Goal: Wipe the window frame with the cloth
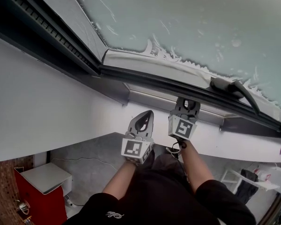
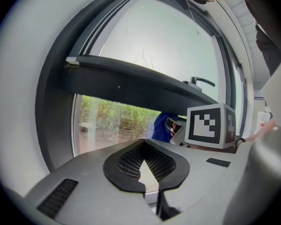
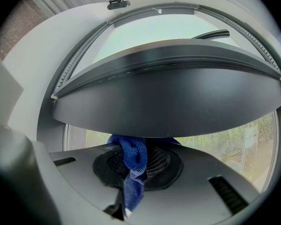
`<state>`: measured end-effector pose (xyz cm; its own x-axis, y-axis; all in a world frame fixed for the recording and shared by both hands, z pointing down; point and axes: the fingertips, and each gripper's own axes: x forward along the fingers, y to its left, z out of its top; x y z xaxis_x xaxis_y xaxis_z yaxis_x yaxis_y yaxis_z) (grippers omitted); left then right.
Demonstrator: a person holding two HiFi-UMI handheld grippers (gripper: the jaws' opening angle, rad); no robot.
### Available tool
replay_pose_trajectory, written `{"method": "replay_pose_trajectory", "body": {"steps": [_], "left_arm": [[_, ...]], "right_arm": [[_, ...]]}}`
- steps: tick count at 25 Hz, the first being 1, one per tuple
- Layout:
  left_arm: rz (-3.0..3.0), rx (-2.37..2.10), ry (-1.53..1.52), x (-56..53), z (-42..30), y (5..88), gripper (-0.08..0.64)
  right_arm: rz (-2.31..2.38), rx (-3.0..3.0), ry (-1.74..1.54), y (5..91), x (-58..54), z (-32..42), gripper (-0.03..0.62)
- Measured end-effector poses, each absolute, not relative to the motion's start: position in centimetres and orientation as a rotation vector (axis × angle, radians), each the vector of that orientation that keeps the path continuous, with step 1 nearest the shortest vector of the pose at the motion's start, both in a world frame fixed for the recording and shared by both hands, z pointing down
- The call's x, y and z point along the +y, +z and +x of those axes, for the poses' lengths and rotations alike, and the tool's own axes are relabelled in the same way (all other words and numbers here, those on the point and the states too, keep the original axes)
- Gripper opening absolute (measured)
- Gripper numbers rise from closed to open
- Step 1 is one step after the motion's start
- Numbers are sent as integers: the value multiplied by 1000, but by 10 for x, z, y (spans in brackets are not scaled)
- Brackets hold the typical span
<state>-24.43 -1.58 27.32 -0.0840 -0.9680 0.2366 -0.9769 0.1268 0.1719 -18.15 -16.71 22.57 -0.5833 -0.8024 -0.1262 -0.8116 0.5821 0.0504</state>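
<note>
Dark window frame (image 3: 168, 102) sits just above the right claw (image 1: 188, 102) clamped on blue cloth (image 3: 132, 158); left claw (image 1: 147, 115) closed beside it.

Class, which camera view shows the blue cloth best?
The right gripper view: the right gripper pinches the blue cloth at its centre, just under the dark window frame. The left gripper view catches only a small blue patch of it; the head view shows none.

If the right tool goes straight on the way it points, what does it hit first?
Probably the dark window frame bar just ahead; the blue cloth in the right tool seems nearly at its lower edge, though depth is unclear.
</note>
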Motion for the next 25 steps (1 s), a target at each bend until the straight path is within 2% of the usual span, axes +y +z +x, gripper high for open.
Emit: {"method": "replay_pose_trajectory", "body": {"steps": [25], "left_arm": [[1767, -2217, -4, 22, -306, 284, 5]], "right_arm": [[-1196, 2806, 168, 231, -134, -269, 26]]}}
